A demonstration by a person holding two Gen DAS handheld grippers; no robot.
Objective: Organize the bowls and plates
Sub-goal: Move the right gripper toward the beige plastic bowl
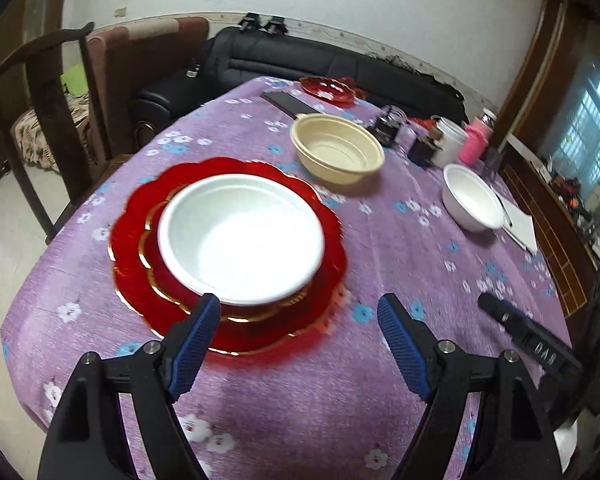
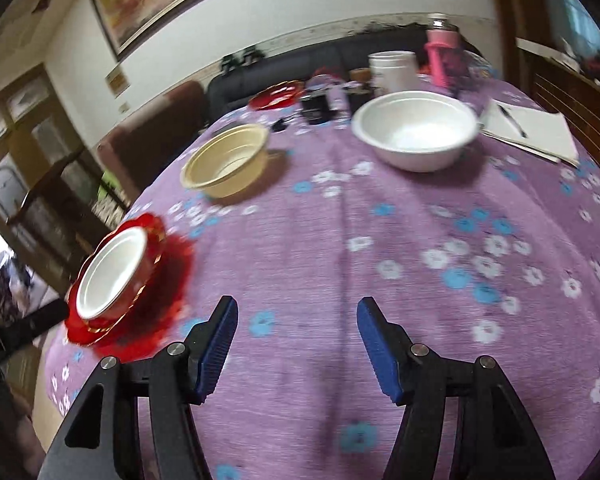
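A white bowl (image 1: 240, 236) sits on a small gold-rimmed red plate (image 1: 156, 256), which lies on a large scalloped red plate (image 1: 132, 232). My left gripper (image 1: 299, 312) is open just in front of this stack, its left fingertip over the plate's near rim, holding nothing. A cream bowl (image 1: 338, 152) and a second white bowl (image 1: 474, 196) stand farther back. My right gripper (image 2: 296, 312) is open over bare cloth with nothing between its fingers. In its view the stack (image 2: 116, 276) is at the left, the cream bowl (image 2: 228, 164) and white bowl (image 2: 416, 136) ahead.
The table (image 1: 340, 380) has a purple flowered cloth. A red dish (image 1: 328, 88), a dark flat object (image 1: 288, 102), a white jar (image 2: 392, 70), a pink bottle (image 2: 440, 52) and small dark items crowd the far end. A notebook with a pen (image 2: 532, 132) lies right of the white bowl. A wooden chair (image 1: 48, 120) stands at the left.
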